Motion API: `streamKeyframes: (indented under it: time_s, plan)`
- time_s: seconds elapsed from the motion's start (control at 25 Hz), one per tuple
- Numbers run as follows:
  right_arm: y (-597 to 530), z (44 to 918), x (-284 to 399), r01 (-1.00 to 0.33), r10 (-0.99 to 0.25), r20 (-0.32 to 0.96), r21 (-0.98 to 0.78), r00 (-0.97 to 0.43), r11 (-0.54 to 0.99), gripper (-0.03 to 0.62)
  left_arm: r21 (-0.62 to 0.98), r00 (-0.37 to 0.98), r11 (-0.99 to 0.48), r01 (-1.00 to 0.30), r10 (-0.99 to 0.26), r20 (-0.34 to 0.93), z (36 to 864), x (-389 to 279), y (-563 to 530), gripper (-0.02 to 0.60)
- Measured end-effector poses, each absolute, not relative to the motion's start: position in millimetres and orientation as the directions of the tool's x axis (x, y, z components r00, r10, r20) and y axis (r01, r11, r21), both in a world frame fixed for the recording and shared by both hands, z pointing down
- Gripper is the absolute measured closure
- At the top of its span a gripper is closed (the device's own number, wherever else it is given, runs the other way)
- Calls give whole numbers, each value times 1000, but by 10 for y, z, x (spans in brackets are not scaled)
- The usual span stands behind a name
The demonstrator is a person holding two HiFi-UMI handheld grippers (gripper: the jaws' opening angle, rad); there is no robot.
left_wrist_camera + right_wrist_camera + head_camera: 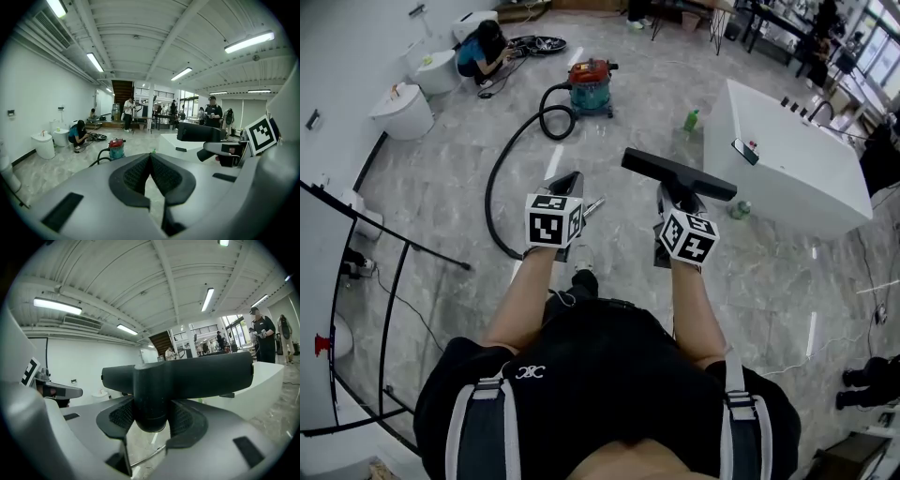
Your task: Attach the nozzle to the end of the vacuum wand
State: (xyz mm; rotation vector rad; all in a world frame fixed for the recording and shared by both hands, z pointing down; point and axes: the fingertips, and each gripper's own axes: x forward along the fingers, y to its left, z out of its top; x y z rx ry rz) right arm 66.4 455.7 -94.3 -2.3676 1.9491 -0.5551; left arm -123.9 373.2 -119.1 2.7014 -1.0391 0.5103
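**Right gripper (677, 199) clamped on the nozzle (678, 174); left gripper (570, 183) closed on nothing.**

In the right gripper view, the right gripper (149, 417) grips the round neck of the black nozzle (187, 375), and the nozzle's crossbar lies level across the middle of the frame, blocking the room behind it. In the left gripper view, the left gripper (150, 161) has its pads together with nothing between them. In the head view, both grippers sit side by side at frame centre, with the shiny wand (593, 206) just right of the left gripper. A black hose (500, 169) curves up to the red and teal vacuum cleaner (591, 84) at upper centre. A white bathtub (787, 159) fills the right, with a green bottle (691, 120) near its left end. Toilets (403, 111) and a crouching person (483, 52) occupy the upper left.
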Motion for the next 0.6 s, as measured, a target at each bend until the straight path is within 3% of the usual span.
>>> streamKeyframes:
  time_s: [0.6]
  plan:
    - [2209, -1183, 1021, -941, -951, 261, -246, 165, -231, 393, 99, 727, -760, -643, -565, 390, -1297, -810, 1298, 574]
